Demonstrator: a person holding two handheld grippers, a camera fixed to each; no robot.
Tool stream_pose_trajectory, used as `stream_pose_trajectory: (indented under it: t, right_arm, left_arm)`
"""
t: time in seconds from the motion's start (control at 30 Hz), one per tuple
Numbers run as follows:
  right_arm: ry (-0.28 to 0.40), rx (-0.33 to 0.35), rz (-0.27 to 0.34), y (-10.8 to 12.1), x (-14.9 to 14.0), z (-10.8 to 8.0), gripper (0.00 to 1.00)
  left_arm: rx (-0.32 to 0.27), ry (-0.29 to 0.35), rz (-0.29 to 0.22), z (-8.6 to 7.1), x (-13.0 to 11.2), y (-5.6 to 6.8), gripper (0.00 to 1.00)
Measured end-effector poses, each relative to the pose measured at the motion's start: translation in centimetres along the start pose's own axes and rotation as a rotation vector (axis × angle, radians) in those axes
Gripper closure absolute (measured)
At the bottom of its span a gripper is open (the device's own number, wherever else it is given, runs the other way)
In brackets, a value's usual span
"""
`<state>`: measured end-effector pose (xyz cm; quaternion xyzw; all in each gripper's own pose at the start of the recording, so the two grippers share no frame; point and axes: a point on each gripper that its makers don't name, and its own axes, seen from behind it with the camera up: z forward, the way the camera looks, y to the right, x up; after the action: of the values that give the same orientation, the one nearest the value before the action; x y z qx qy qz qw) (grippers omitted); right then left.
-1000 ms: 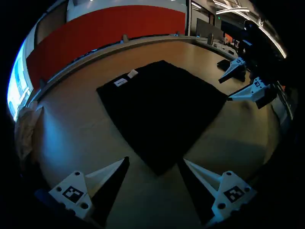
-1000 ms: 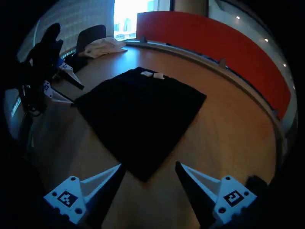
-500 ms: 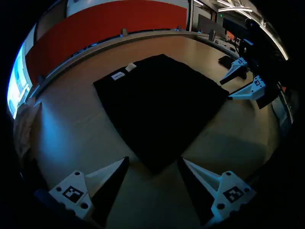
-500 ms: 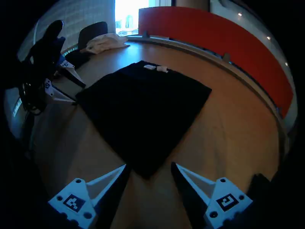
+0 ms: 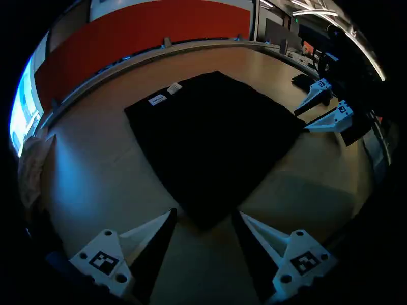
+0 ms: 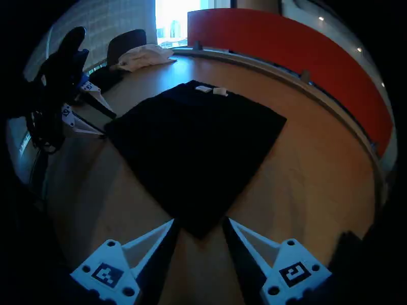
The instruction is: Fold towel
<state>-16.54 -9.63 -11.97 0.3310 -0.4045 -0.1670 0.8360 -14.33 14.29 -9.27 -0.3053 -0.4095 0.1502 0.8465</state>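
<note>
Towel [image 5: 213, 137] was black and spread flat on the tabletop [image 5: 91, 168], no obvious wrinkles. It sat as a diamond to both tongs. One corner lay between the spread fingers of the left gripper [image 5: 204, 213], the neighbouring corner between those of the right gripper [image 6: 199, 220]. Couldn't tell whether either corner was touched or lifted. Two white tags [image 5: 158, 99] sat side by side on the edge opposite the one running between the two grippers.

1. We looked, in the left gripper view, low and close across the table [image 5: 91, 168] at one corner of the towel [image 5: 213, 137].
2. The right gripper view faced the neighbouring corner; both views shared the whole towel.
</note>
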Motion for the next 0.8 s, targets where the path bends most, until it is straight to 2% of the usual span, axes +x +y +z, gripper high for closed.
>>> stream_pose_trajectory:
  t: [0.13, 0.27, 0.4, 0.47, 0.53, 0.6, 0.8]
  right_arm:
    - [-0.002, 0.004, 0.001, -0.12, 0.03, 0.03, 0.45]
    - [-0.003, 0.005, 0.001, -0.21, 0.08, 0.10, 0.56]
    - [-0.002, 0.004, 0.004, -0.27, 0.15, 0.14, 0.68]
    - [-0.002, 0.004, 0.005, -0.32, 0.17, 0.15, 0.73]
    - [-0.002, 0.003, 0.005, -0.38, 0.20, 0.17, 0.76]
    - [-0.001, 0.003, 0.005, -0.44, 0.22, 0.18, 0.77]
    - [-0.002, 0.003, 0.012, -0.59, 0.32, 0.17, 0.80]
  left_arm:
    - [0.003, -0.007, -0.004, -0.03, -0.01, 0.03, 0.29]
    - [0.005, -0.013, -0.008, -0.10, -0.03, 0.15, 0.44]
    - [0.004, -0.018, -0.011, -0.15, -0.07, 0.36, 0.49]
    - [0.006, -0.020, -0.011, -0.19, -0.06, 0.37, 0.57]
    - [0.010, -0.022, -0.018, -0.21, -0.06, 0.36, 0.66]
    - [0.015, -0.024, -0.028, -0.24, -0.06, 0.33, 0.71]
    - [0.011, -0.026, -0.049, -0.39, -0.01, 0.40, 0.80]
